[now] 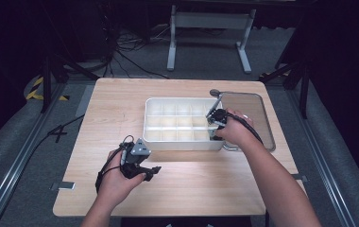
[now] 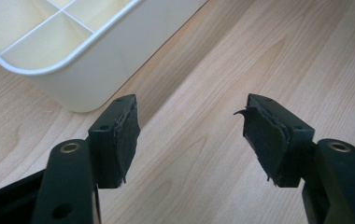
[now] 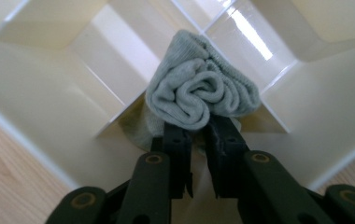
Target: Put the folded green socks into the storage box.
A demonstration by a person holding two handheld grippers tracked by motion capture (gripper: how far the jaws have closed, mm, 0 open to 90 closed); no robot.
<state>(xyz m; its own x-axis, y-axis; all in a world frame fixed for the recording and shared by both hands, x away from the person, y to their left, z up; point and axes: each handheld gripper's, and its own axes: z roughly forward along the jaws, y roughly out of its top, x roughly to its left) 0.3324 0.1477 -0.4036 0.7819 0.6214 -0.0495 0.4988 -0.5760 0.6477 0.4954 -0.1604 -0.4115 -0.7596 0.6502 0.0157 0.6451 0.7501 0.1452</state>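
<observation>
Right gripper [image 3: 198, 135] jaws stood nearly together, pinching the rolled grey sock [image 3: 202, 88] directly ahead, inside the near right corner cell of the white divided organiser [image 1: 182, 142]; left gripper [image 2: 192, 135] gaped empty

floor [image 1: 135, 66]: grey, cables | frame [image 1: 210, 35]: white | surroundings: dark

This looks like a lab or recording studio. A lone wooden table [image 1: 177, 189] stands on grey carpet, ringed by black curtains, metal floor rails [image 1: 17, 165], loose cables [image 1: 130, 52] and hazard tape [image 1: 36, 90].
</observation>
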